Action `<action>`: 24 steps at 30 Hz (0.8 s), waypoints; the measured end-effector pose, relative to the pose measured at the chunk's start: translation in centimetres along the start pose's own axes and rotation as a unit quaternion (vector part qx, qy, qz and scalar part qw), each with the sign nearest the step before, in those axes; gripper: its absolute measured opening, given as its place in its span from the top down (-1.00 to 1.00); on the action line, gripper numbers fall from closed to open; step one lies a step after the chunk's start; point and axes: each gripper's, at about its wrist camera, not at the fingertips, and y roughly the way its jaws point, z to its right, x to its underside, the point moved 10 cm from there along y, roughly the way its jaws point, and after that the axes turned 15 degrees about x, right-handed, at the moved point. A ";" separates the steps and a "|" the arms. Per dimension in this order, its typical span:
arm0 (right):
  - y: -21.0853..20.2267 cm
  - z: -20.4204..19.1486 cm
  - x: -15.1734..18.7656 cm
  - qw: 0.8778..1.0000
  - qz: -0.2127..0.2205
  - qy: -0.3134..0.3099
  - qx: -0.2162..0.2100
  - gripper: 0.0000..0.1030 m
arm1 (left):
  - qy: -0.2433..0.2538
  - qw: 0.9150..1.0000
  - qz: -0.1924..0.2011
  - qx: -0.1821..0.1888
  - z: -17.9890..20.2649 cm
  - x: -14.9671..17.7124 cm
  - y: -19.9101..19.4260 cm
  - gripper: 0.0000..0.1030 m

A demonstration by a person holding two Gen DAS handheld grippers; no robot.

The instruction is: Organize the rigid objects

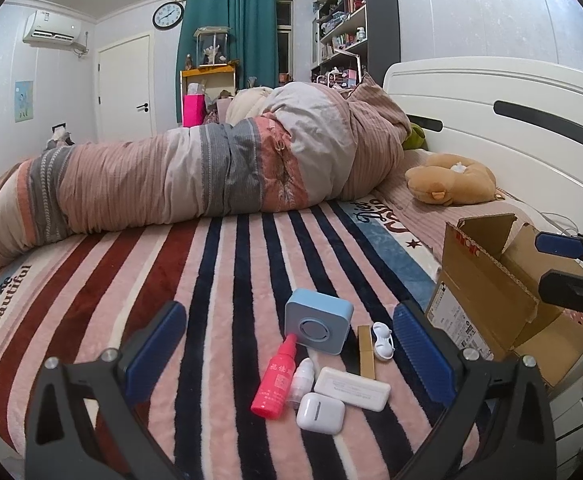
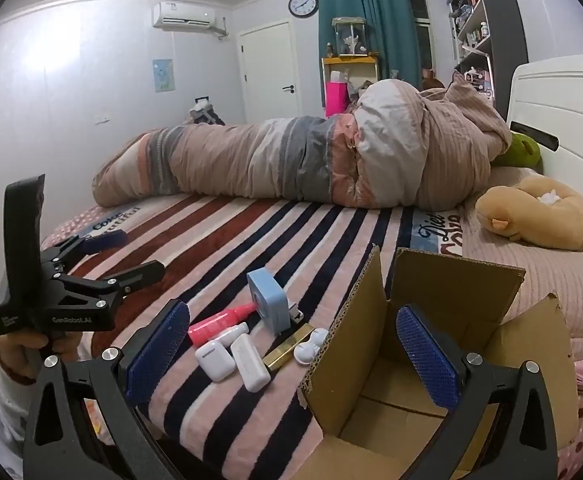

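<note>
Small rigid items lie in a cluster on the striped blanket: a light blue square device (image 1: 317, 321) (image 2: 268, 301), a pink bottle (image 1: 275, 378) (image 2: 221, 322), a small clear dropper bottle (image 1: 301, 382), a white earbud case (image 1: 320, 413) (image 2: 215, 359), a flat white case (image 1: 352, 389) (image 2: 250, 362), a gold bar (image 1: 366, 352) (image 2: 288, 345) and a white clip (image 1: 383, 340) (image 2: 310, 346). An open cardboard box (image 1: 487, 292) (image 2: 423, 360) stands to their right. My left gripper (image 1: 291, 364) (image 2: 125, 254) is open above the cluster. My right gripper (image 2: 291, 354) (image 1: 555, 268) is open, straddling the box's left wall.
A rolled duvet (image 1: 211, 172) lies across the back of the bed. A brown plush toy (image 1: 451, 184) (image 2: 535, 216) sits by the white headboard (image 1: 511, 120). The bed's front edge runs just under the grippers.
</note>
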 end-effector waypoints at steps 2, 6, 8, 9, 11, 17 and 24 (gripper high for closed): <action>0.1 -0.3 -0.2 1.000 0.000 0.000 0.001 -1.00 | 0.000 1.000 0.000 0.000 -0.1 0.0 0.1 -0.99; -0.1 -0.3 -0.2 1.000 -0.004 0.002 -0.003 -1.00 | 0.001 1.000 -0.001 -0.001 -0.1 0.0 0.1 -0.99; -0.3 -0.4 -0.2 1.000 -0.005 0.003 -0.007 -1.00 | 0.000 1.000 -0.001 0.000 -0.1 0.0 0.1 -0.99; -0.4 -0.4 -0.2 1.000 -0.005 0.003 -0.008 -1.00 | 0.000 1.000 -0.001 0.000 -0.1 0.0 0.1 -0.99; 0.0 0.0 0.1 1.000 -0.004 -0.004 -0.003 -1.00 | 0.000 1.000 -0.001 -0.001 -0.1 0.0 0.1 -0.99; -0.3 0.6 0.4 1.000 -0.001 -0.011 0.000 -1.00 | 0.001 1.000 -0.001 0.000 0.0 0.0 0.1 -0.99; 0.2 -0.2 -0.2 1.000 0.004 -0.005 0.001 -1.00 | 0.001 1.000 -0.002 -0.001 0.0 0.0 0.2 -0.99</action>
